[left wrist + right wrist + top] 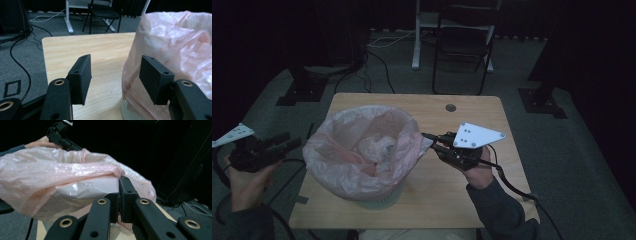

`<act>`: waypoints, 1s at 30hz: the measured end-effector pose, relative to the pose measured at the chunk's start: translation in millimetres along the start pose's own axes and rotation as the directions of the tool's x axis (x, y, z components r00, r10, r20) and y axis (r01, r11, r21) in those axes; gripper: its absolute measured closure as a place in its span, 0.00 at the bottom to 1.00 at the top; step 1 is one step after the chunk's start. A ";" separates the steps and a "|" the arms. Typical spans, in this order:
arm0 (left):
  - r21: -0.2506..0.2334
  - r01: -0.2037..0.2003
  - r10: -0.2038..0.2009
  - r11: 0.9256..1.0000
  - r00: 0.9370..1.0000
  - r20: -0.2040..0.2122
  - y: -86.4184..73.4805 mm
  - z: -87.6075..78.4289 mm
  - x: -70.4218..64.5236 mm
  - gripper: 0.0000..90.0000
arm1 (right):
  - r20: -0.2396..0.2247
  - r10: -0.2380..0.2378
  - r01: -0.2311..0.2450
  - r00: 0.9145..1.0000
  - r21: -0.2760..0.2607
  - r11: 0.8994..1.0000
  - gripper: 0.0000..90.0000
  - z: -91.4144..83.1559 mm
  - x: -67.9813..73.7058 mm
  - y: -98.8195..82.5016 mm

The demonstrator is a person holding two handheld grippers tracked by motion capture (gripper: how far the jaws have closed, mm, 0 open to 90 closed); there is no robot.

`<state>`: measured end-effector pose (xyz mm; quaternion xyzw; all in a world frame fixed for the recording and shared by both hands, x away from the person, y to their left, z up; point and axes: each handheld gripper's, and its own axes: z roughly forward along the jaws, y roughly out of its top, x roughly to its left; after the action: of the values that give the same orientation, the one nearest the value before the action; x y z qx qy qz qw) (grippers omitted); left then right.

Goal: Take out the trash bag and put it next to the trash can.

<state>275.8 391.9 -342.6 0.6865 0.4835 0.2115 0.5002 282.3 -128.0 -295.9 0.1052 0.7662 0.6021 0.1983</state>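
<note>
Pink bag rim pinched in the closed right hand-held gripper.

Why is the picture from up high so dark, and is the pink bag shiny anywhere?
The high view is dim all over, so the pink bag and the wooden table look dull and the floor edges go black. The left gripper view is brighter and sharp on the table, a little soft on the bag. In the right gripper view, light glints white on the bag's crinkles, and the background is nearly black.
</note>
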 end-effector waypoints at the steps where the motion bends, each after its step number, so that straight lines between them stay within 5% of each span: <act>1: -0.006 0.002 -0.002 1.000 1.000 0.000 1.1 -1.9 -0.8 0.48 | -0.006 0.001 -0.001 1.000 0.003 1.000 0.96 1.9 -1.2 3.4; 9: -0.066 -0.009 0.010 0.998 1.000 0.022 16.3 -19.4 -16.2 0.48 | -0.038 0.010 -0.008 0.999 0.060 0.998 0.94 15.8 -3.5 -5.2; 14: -0.080 -0.077 0.082 0.994 0.994 0.073 29.1 -19.5 -35.3 0.45 | -0.051 0.026 -0.021 0.998 0.080 0.997 0.93 20.8 -5.5 -10.0; 25: 0.053 -0.207 0.198 0.977 0.970 0.139 41.0 21.1 -58.4 0.45 | -0.066 0.036 -0.029 0.997 0.113 0.993 0.84 27.5 -9.4 -11.3; 30: 0.114 -0.248 0.232 0.962 0.963 0.139 42.0 33.7 -65.9 0.69 | -0.068 0.043 -0.033 0.997 0.136 0.990 0.79 30.6 -10.1 -12.5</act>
<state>291.7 316.6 -306.2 0.7831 0.3775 0.1955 0.4539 305.5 -108.3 -312.2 0.1114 0.8095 0.5561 0.1519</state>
